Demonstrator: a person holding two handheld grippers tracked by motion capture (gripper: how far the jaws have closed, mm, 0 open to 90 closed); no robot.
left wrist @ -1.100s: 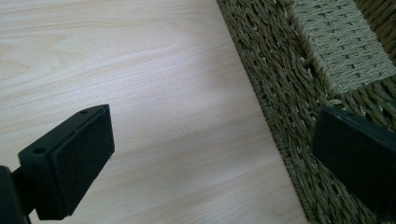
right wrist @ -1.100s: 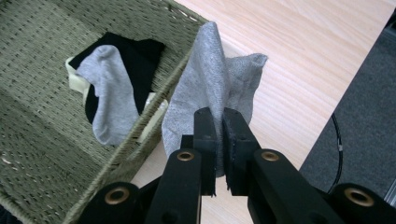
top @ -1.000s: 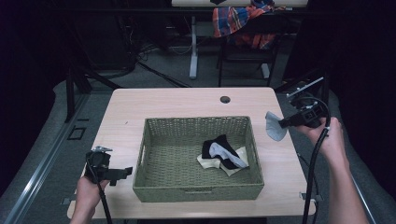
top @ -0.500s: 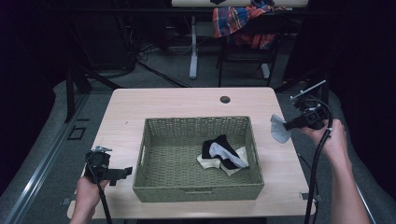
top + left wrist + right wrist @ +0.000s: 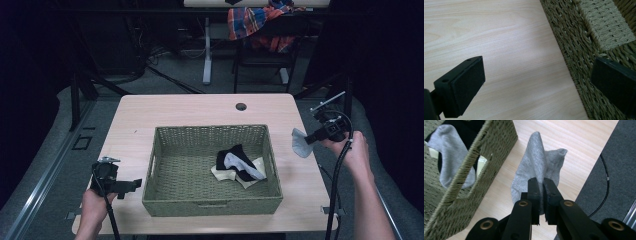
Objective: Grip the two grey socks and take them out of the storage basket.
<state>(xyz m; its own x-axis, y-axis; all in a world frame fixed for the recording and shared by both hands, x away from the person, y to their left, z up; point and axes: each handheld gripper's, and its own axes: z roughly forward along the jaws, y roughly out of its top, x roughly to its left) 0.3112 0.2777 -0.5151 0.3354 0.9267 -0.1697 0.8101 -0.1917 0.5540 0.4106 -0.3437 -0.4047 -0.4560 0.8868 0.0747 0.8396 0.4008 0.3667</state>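
My right gripper (image 5: 311, 138) (image 5: 541, 185) is shut on a grey sock (image 5: 300, 143) (image 5: 537, 167), which hangs from its jaws down to the tabletop just right of the woven basket (image 5: 162, 200) (image 5: 471, 170). Inside the basket lie a grey sock (image 5: 242, 165) (image 5: 447, 147), a black sock (image 5: 230, 153) and a cream one (image 5: 222, 173). At the table's front left, my left gripper (image 5: 131, 186) (image 5: 536, 82) stands open with nothing between its jaws. It points at the basket's left wall (image 5: 579, 50).
The wooden table (image 5: 200, 110) has a dark cable hole (image 5: 241, 106) at the back. A chair with a plaid cloth (image 5: 260, 22) stands beyond the table. Dark carpet (image 5: 614, 157) with a cable lies off the table's right edge.
My right gripper has sunk toward the table with the grey sock, which now reaches the tabletop beside the basket. The left gripper has kept still.
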